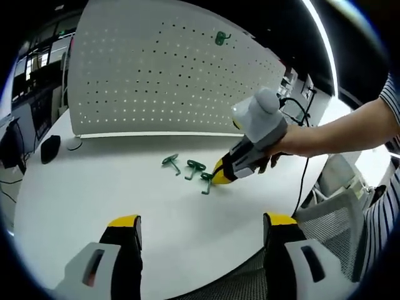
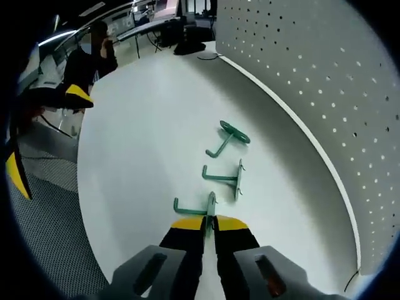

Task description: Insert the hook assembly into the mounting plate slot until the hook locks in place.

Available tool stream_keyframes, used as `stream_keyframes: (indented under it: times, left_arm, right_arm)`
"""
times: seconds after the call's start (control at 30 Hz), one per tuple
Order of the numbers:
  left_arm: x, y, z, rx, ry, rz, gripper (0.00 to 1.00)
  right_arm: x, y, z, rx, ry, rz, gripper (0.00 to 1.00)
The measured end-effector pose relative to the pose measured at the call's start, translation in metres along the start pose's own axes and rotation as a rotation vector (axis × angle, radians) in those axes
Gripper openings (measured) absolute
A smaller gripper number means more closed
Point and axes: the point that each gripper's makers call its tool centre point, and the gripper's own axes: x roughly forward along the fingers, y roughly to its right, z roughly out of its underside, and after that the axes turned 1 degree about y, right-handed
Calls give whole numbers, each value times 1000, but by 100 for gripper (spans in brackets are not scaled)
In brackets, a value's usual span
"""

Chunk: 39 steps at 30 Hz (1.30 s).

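Note:
Three green hooks lie on the white table [image 1: 94, 194] in front of the white pegboard [image 1: 162, 69]: a far one [image 2: 233, 134], a middle one [image 2: 232, 177] and a near one [image 2: 207, 206]. A further green hook [image 1: 222, 39] hangs high on the pegboard. My right gripper [image 2: 209, 224] rests low on the table, its yellow-tipped jaws shut on the flat plate of the near hook; it also shows in the left gripper view [image 1: 220, 175], held by a hand. My left gripper [image 1: 203, 222] hovers over the table's front edge, open wide with nothing between its jaws.
A black mouse [image 1: 50, 147] and a small round disc [image 1: 74, 144] lie near the pegboard's left end. A mesh chair [image 1: 337, 212] stands off the table's right edge. A cable [image 1: 304, 169] runs down beside it. A person [image 2: 94, 56] sits in the background.

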Motion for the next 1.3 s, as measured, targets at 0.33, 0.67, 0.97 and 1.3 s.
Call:
stream_keyframes:
  times: [0.33,0.67,0.97,1.3]
  left_arm:
    - [2,3,4,5,-23,18,80]
    - [2,-2,-1,-75,-18,17,79]
    - [2,-4,-19,-79,-8,5,77]
    - [19,13,-66,-119,58,75,72]
  right_arm:
    - [-11,6,-12,50,85,38,0]
    - [-38,6,-23,101,195,68,0]
    - [-71,10,-34,187,346,135,0]
    - [-102,8,-38,325,485,189,0]
